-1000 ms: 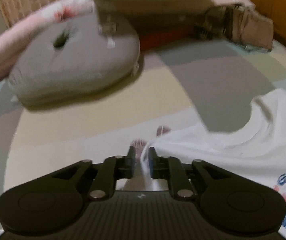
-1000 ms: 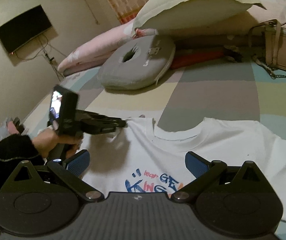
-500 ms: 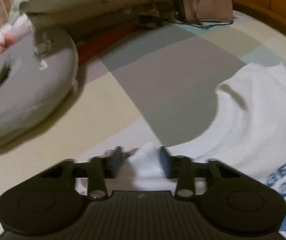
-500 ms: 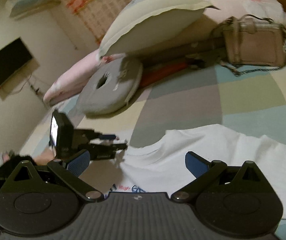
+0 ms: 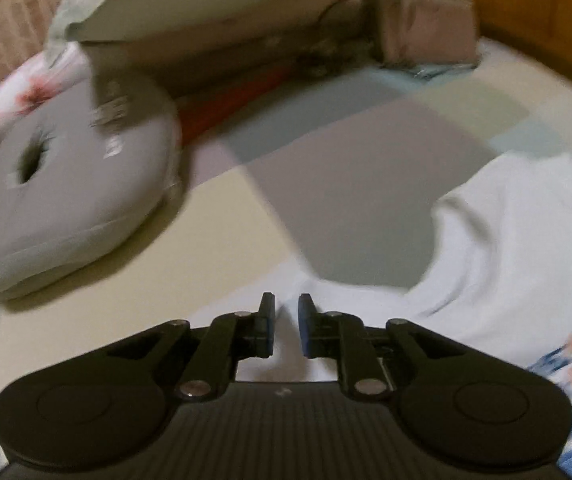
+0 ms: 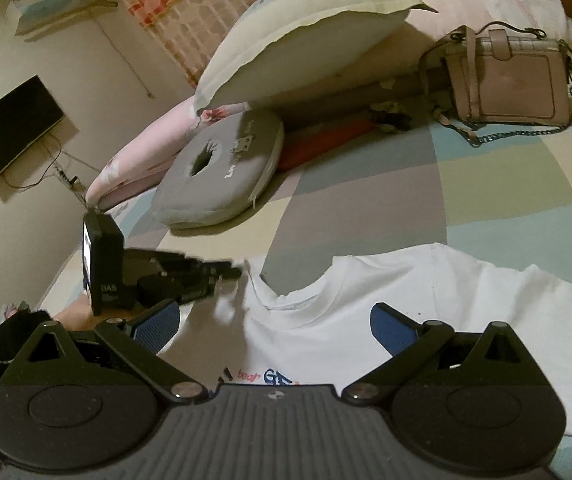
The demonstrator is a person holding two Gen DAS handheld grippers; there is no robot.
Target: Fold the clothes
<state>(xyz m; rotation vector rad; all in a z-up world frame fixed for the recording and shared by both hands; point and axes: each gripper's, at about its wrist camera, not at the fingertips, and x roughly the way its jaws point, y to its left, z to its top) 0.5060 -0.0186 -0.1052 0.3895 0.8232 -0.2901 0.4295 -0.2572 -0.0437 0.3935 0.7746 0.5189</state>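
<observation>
A white T-shirt (image 6: 406,292) with a blue and red print lies front up on the checked bed sheet (image 6: 366,208), collar toward the pillows. In the left wrist view the T-shirt (image 5: 506,248) fills the right side. My left gripper (image 5: 286,316) is at the shirt's left shoulder corner. Its jaws are closing, nearly together, with a thin ridge of white fabric between the pads. The right wrist view shows this left gripper (image 6: 234,272) in a hand with a dark sleeve. My right gripper (image 6: 274,326) hovers over the shirt's chest, wide open with nothing between its fingers.
A grey ring cushion (image 6: 222,176) lies beyond the shirt to the left, with pillows (image 6: 298,48) behind it. A pink handbag (image 6: 514,76) with a chain stands at the back right. A wooden bed edge (image 5: 546,12) runs along the right. A dark screen (image 6: 10,120) hangs on the wall.
The left jaws widened around the shoulder fabric, then narrowed onto it again. Both hands shifted and rolled, so both views swung sideways. The right gripper stayed open.
</observation>
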